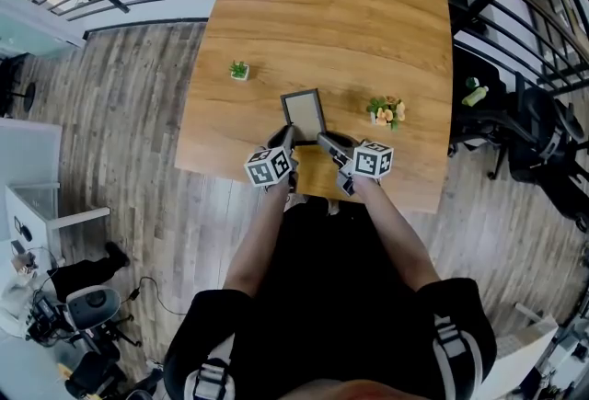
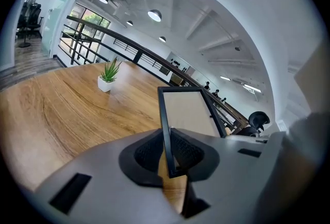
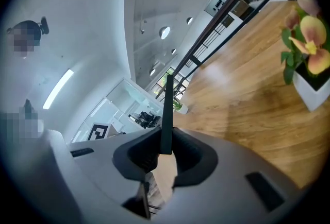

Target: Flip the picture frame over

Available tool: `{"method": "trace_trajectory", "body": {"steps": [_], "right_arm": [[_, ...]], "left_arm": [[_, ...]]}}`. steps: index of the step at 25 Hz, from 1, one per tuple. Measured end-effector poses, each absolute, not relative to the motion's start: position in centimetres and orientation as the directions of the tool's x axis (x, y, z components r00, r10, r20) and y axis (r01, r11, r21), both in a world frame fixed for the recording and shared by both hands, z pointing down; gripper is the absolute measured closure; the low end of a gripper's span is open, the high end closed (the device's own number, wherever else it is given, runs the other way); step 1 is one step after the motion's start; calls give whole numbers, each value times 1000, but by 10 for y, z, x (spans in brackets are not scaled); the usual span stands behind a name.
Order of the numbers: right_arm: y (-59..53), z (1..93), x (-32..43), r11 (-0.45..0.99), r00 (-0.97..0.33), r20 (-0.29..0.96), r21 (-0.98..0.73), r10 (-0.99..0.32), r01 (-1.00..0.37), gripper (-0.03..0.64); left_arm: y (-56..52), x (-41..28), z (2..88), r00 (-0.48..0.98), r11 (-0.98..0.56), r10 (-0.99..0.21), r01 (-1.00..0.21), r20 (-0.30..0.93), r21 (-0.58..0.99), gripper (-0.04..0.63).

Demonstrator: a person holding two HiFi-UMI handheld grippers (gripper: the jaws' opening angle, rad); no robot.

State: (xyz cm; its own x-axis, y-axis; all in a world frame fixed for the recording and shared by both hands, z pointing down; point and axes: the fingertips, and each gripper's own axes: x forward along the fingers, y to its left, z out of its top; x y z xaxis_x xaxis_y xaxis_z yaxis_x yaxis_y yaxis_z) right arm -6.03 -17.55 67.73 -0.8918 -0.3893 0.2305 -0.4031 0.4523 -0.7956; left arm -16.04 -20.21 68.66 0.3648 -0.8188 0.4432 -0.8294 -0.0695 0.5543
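Both claws are on the picture frame [image 1: 304, 110] here. From the head view it sits toward the near side of the wooden tabletop [image 1: 331, 12], roughly in the middle. The little green plant [image 1: 239, 70] in its white pot is off to its left, and the pot of orange and pink flowers [image 1: 386, 111] is off to its right.

The left claw [image 1: 288, 137] is clamped on the frame's near left corner. In the left gripper view the thin black edge runs straight down between the two ribbed pads, so the claw [image 2: 166, 153] is closed on the frame [image 2: 188, 110]. The beige panel faces that camera and the frame looks tipped up off the wood rather than lying flat. The green plant [image 2: 107, 78] is well behind it, further along the tabletop.

The right claw [image 1: 324, 141] has the near right side. In the right gripper view the frame [image 3: 167, 107] shows dead edge-on, just a thin dark strip sitting between the pads. The claw [image 3: 164, 153] looks pinched onto it from both sides. The flower pot [image 3: 309, 71] is near, off to the right.

I can't tell whether the beige side is the front or the back.
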Motion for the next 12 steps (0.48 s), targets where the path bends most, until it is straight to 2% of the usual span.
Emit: {"method": "trace_trajectory", "body": {"steps": [12], "right_arm": [[-175,683,-54,526,-869,328,-697,-370,-487,543]], "left_arm": [[-202,-152,698,409,-89,-787,-817,462,570,535]]}}
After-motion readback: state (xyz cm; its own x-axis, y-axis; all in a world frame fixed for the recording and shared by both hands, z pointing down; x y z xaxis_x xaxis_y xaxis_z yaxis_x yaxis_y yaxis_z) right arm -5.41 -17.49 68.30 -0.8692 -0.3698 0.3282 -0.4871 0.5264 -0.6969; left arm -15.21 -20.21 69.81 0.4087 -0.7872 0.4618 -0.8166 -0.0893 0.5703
